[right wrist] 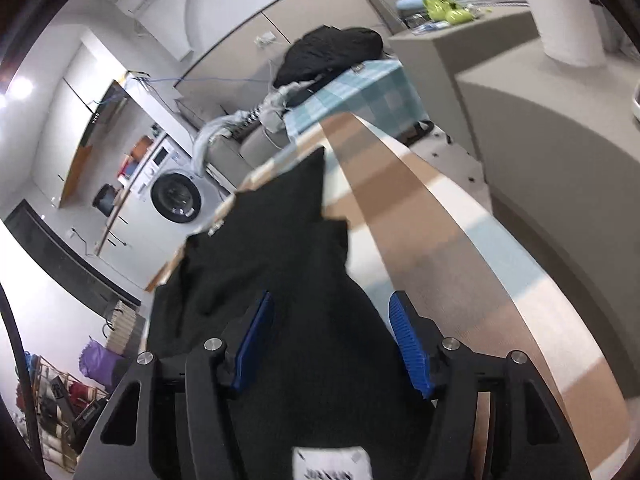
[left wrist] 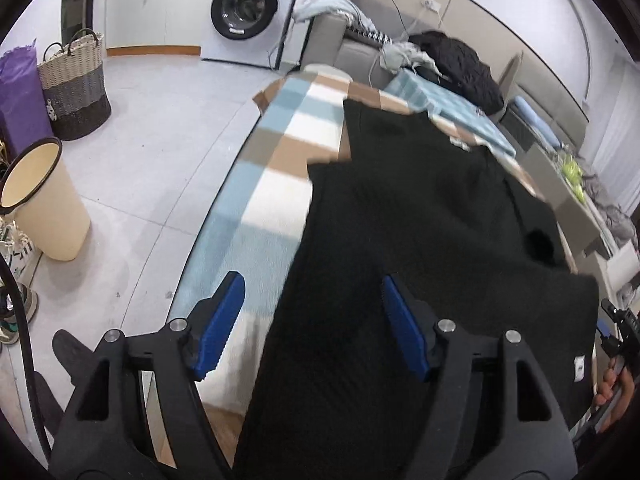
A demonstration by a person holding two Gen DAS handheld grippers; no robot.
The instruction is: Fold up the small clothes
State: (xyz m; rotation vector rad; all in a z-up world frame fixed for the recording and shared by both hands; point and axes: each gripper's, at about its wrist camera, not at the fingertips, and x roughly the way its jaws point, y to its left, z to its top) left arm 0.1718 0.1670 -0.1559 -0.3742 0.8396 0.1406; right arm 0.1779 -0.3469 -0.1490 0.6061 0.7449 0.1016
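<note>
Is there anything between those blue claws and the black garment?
Nothing visible. The black garment lies on the checkered blanket, directly between the open fingers of the left gripper and right gripper.

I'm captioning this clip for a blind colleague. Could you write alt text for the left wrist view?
An open left gripper with blue pads hovers over a black garment spread on a checked blanket. Behind stand a washing machine, a woven basket and a cream bin.
</note>
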